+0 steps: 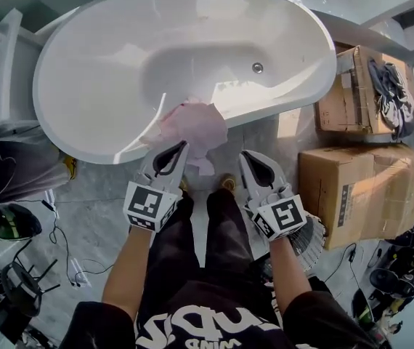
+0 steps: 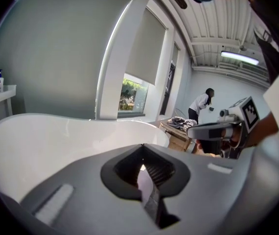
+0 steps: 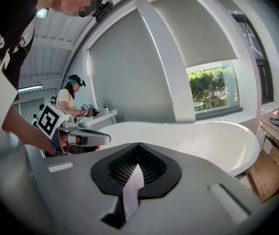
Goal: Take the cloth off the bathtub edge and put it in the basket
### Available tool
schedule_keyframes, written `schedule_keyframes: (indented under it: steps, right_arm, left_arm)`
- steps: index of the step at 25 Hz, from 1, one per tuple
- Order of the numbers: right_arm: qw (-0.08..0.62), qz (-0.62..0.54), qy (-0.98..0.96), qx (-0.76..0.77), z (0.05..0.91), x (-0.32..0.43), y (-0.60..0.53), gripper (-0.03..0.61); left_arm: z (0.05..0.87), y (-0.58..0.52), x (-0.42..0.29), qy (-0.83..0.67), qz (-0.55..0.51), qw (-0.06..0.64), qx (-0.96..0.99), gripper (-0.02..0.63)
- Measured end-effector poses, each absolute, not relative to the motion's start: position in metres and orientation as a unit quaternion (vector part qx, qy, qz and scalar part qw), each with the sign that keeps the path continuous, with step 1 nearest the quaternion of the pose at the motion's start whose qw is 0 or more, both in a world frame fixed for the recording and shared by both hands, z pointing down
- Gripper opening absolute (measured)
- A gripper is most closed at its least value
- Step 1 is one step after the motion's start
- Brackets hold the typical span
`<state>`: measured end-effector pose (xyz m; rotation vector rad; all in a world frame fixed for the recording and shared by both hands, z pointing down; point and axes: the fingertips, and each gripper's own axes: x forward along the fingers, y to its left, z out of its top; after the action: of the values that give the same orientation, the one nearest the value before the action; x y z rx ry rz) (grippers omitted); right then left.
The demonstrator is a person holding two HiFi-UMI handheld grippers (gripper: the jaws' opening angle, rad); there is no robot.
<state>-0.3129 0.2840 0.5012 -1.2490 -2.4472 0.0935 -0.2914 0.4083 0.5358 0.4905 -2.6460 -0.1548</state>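
Cloth, pale pink and crumpled (image 1: 196, 122): draped over near rim of glossy white oval bathtub (image 1: 69, 133). Looks light, limp, prone to sliding; best pinched at a raised fold. Grey left gripper (image 1: 182, 146) and right gripper (image 1: 245, 155) pressed together, empty, nearby.

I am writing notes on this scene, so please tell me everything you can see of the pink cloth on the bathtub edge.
The cloth is pale pink, thin and soft-looking, crumpled into loose folds. It lies draped over the near rim of the white bathtub, partly on the inner slope, with one corner hanging down the outer side towards the floor. The left gripper, its fingers together, points at the cloth's lower edge; whether it touches cannot be told. Neither gripper view shows the cloth.
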Motion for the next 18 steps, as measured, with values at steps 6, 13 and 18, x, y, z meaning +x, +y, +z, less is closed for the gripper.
schedule_keyframes:
  steps: [6,13,18]
  right_arm:
    - [0.200,0.034,-0.871,-0.448,0.510,-0.314,0.287,0.009]
    - [0.211,0.035,-0.869,-0.446,0.516,-0.314,0.286,0.009]
    - [0.218,0.035,-0.867,-0.446,0.519,-0.314,0.285,0.009]
  left_arm:
    - [0.551,0.406,-0.295,-0.953,-0.042,0.235,0.188,-0.005]
    - [0.560,0.399,-0.301,-0.946,-0.044,0.247,0.207,0.084]
    - [0.569,0.399,-0.305,-0.945,-0.037,0.255,0.200,0.297]
